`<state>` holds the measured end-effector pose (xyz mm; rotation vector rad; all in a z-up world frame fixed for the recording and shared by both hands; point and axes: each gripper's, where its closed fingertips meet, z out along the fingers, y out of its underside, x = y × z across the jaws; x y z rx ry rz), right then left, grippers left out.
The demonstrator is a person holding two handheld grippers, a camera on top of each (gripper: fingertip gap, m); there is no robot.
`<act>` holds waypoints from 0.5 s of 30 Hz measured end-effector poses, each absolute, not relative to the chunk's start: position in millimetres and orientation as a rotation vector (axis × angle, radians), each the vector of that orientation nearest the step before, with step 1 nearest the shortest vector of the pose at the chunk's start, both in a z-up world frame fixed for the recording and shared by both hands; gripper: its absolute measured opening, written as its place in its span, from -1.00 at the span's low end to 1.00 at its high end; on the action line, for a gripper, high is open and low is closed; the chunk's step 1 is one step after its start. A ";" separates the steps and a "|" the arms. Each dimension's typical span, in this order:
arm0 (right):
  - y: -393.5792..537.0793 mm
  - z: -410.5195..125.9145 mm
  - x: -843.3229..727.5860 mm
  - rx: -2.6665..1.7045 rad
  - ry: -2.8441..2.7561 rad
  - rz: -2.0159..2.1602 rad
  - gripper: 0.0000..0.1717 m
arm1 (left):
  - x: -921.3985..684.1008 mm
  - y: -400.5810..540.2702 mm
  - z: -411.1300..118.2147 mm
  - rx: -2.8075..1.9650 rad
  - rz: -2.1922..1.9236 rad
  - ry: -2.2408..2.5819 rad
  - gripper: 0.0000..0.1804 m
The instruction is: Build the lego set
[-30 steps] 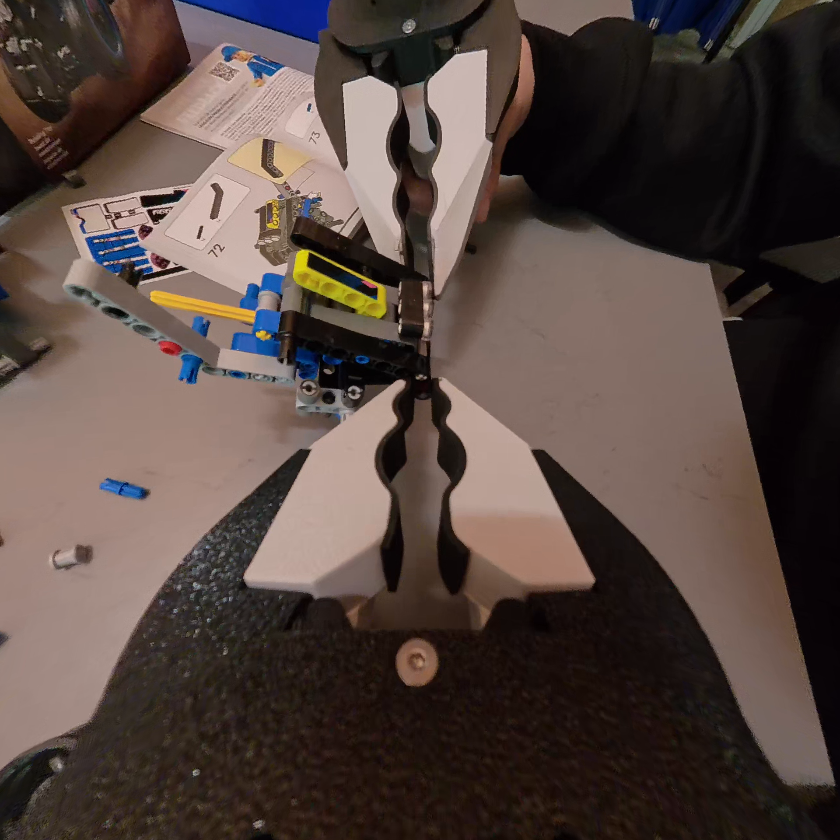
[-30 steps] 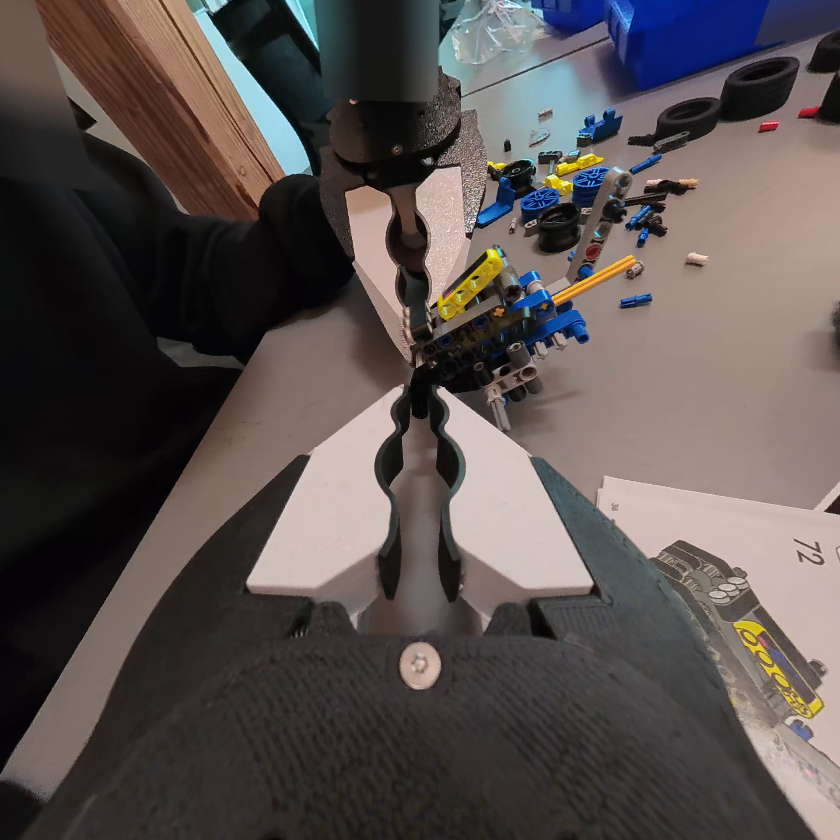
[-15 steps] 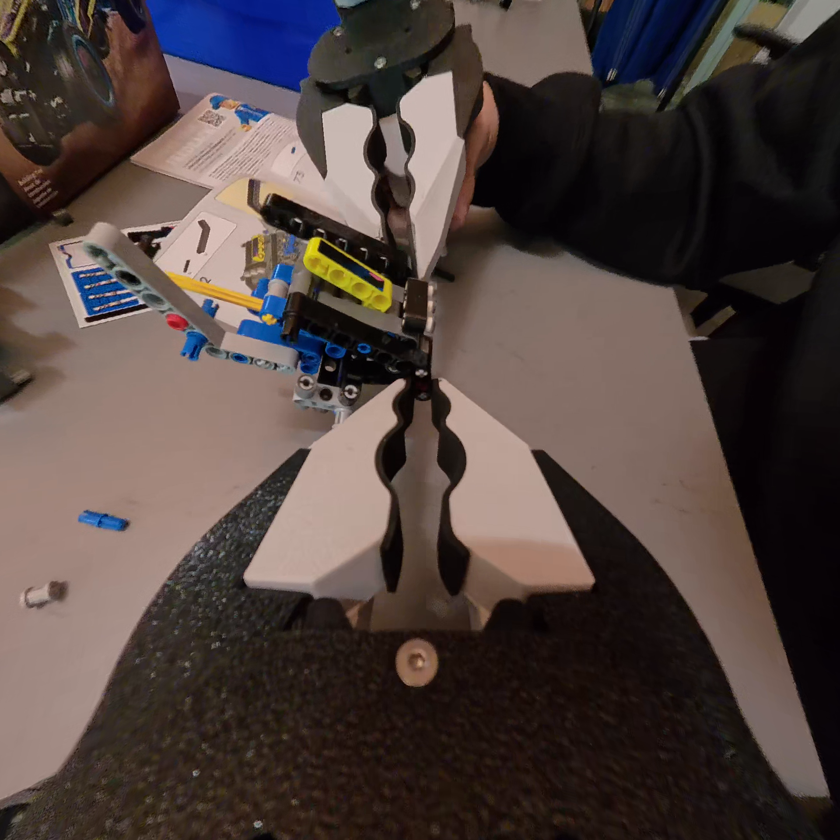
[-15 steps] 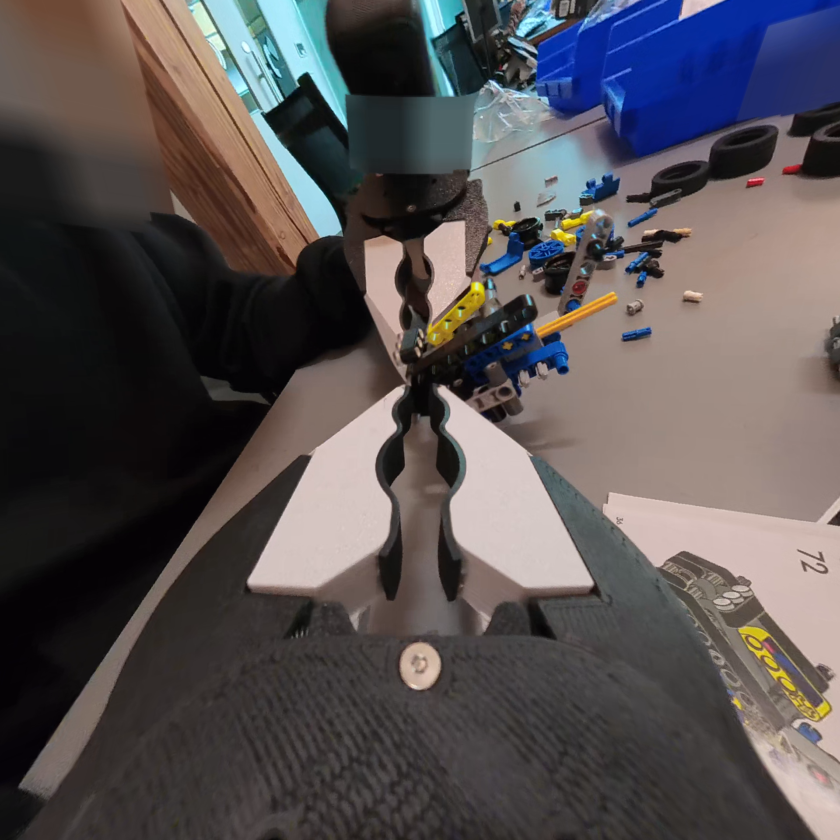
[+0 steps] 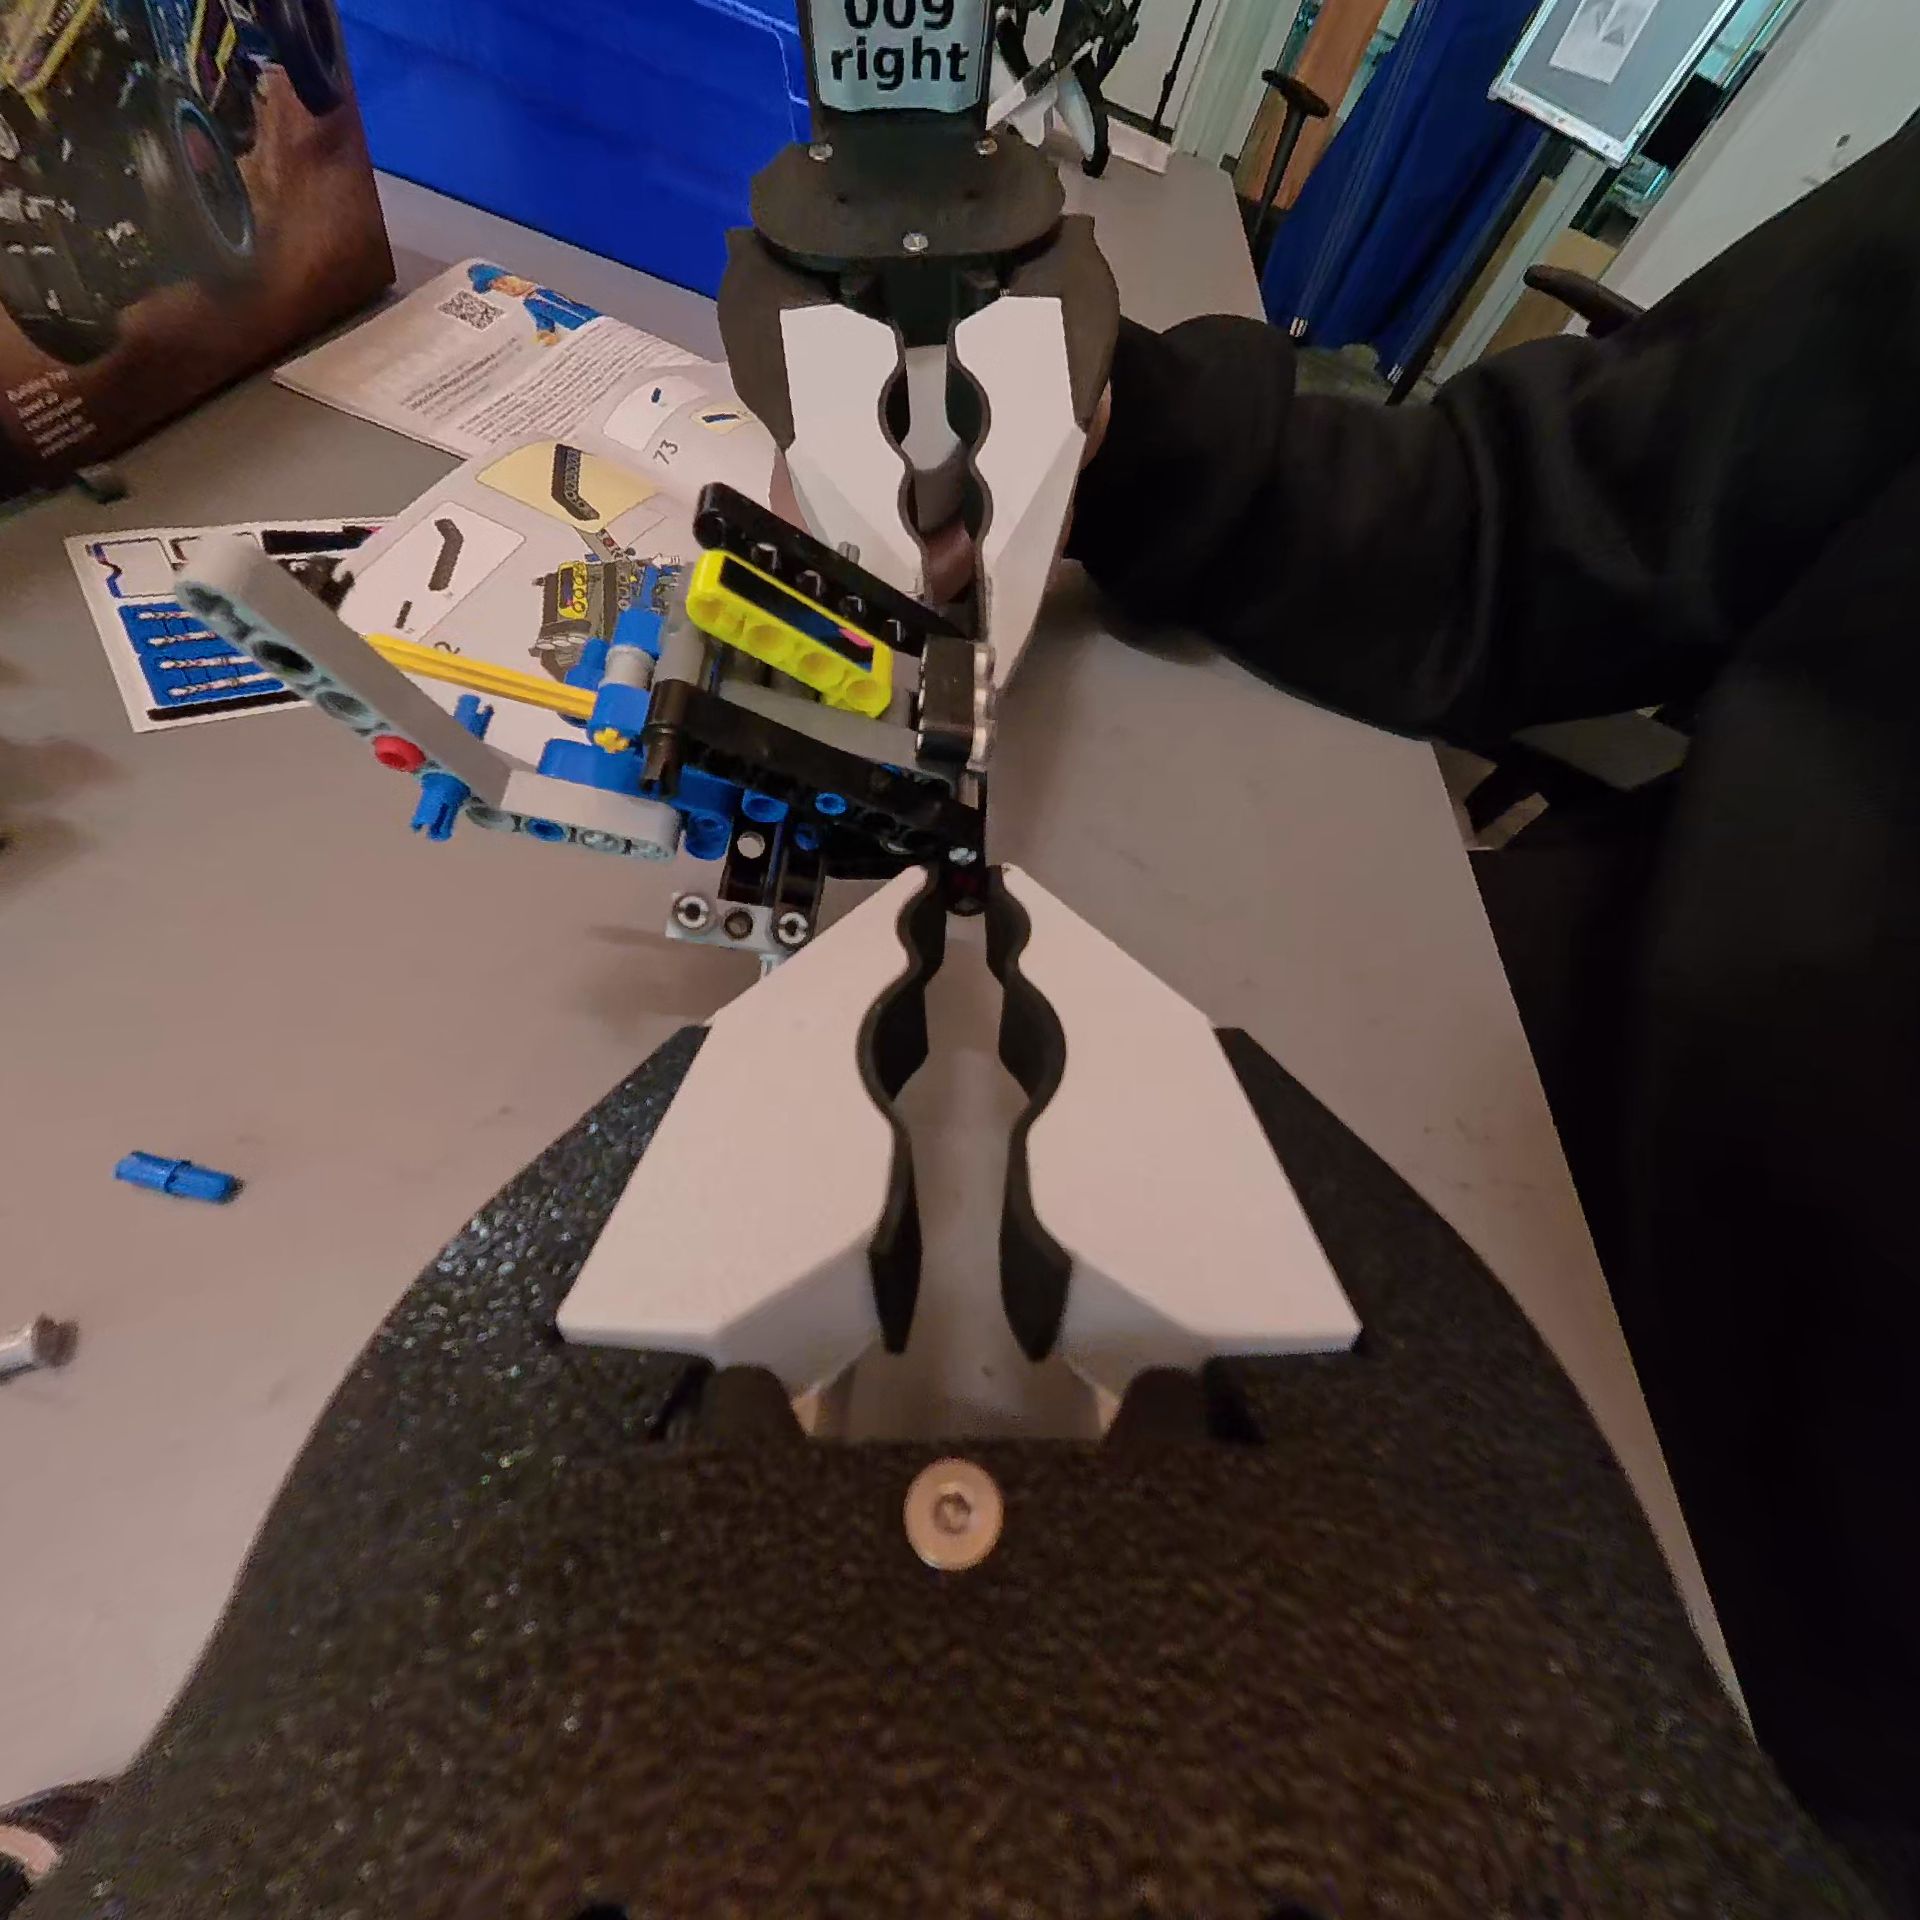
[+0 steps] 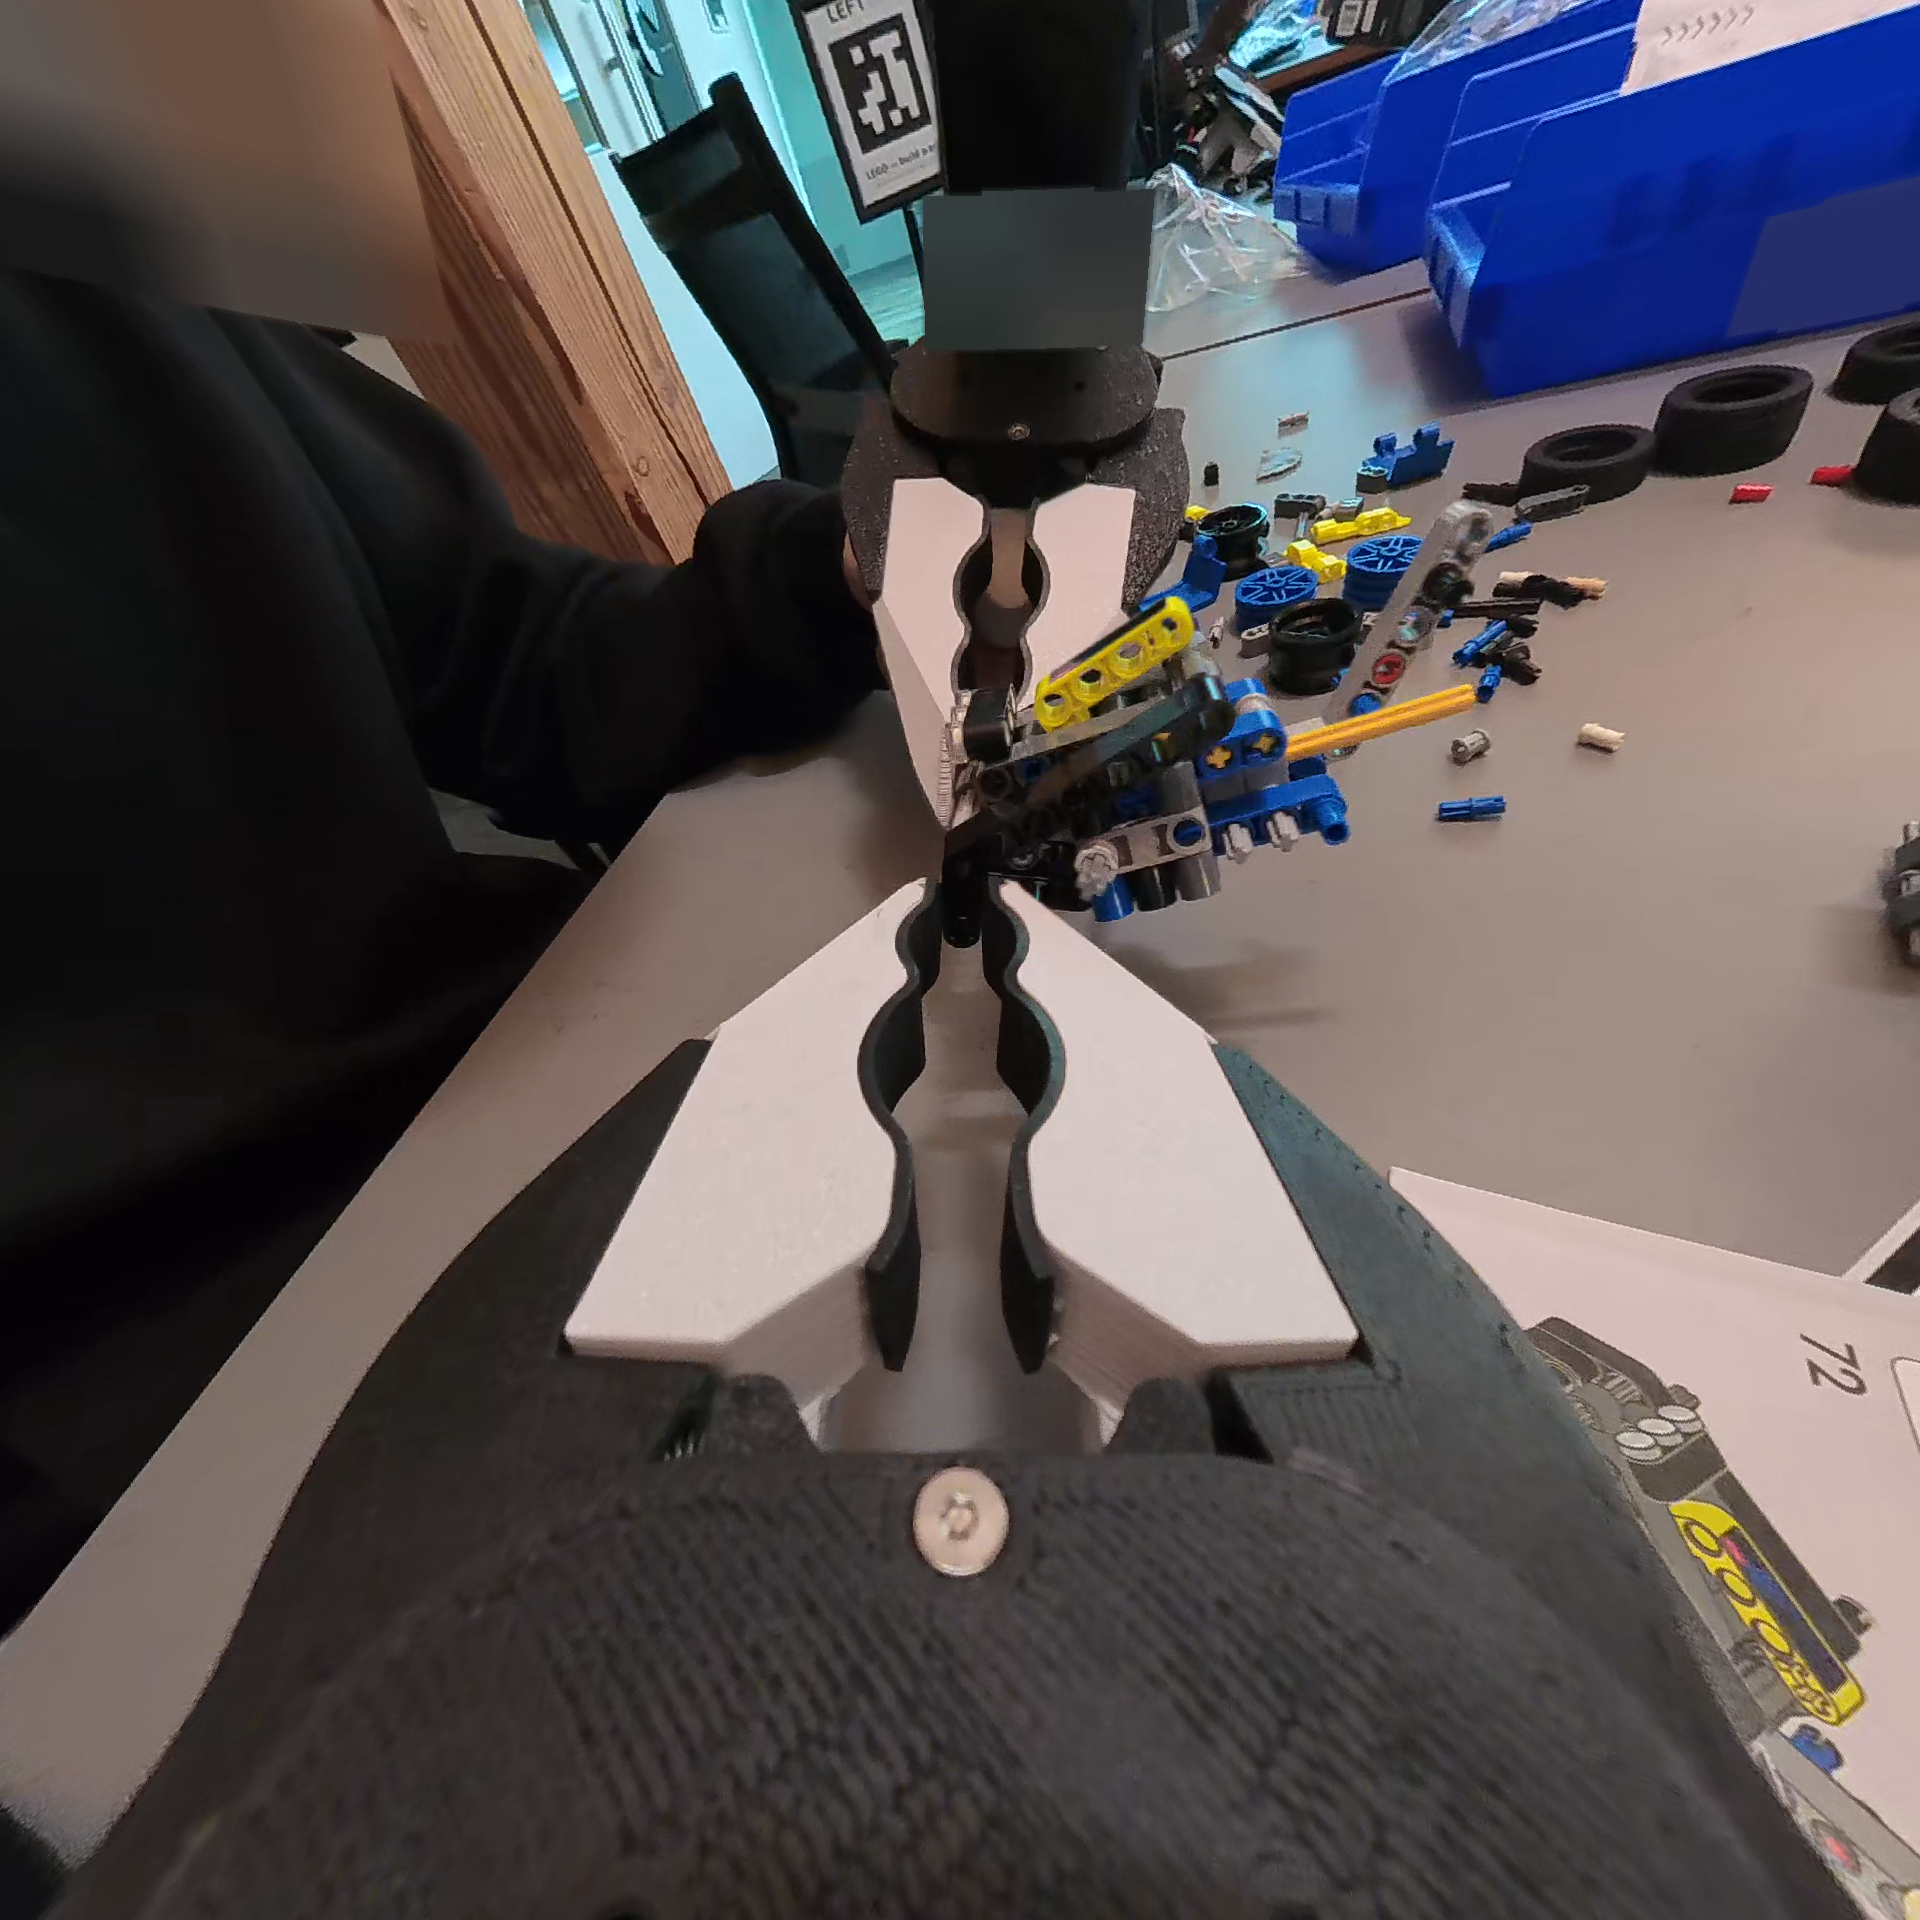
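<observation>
- The left gripper is nearly shut, its black pads pinching a small black piece at the near corner of the brick model.
- The right gripper is likewise nearly shut, its tips clamped on the end of a black beam that lies across the model.
- The two grippers face each other tip to tip, and the model is held between them above the grey table.
- The model is blue, black, grey and yellow, with a long grey beam and a yellow axle sticking out.
- An instruction booklet with printed page numbers lies open behind it, beside a sticker sheet and a product box.
- The right gripper's handle bears a printed label; a square-code sign stands behind the left one.
- Loose bricks, black tyres and blue bins lie beyond.
- A blue pin lies on the table by itself.
</observation>
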<state>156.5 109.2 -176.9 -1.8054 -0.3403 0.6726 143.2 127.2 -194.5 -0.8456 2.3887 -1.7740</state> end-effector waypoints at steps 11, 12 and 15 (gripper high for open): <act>109.9 -187.1 156.2 -1.869 -0.386 0.595 -0.94 | 144.7 129.7 -199.0 -0.880 -1.739 2.402 -0.96; 109.9 -188.5 155.8 -1.876 -0.396 0.583 -0.94 | 144.8 130.1 -200.1 -0.885 -1.730 2.406 -0.96; 110.0 -187.1 154.8 -1.863 -0.415 0.567 -0.94 | 145.9 130.9 -206.0 -0.900 -1.674 2.428 -0.96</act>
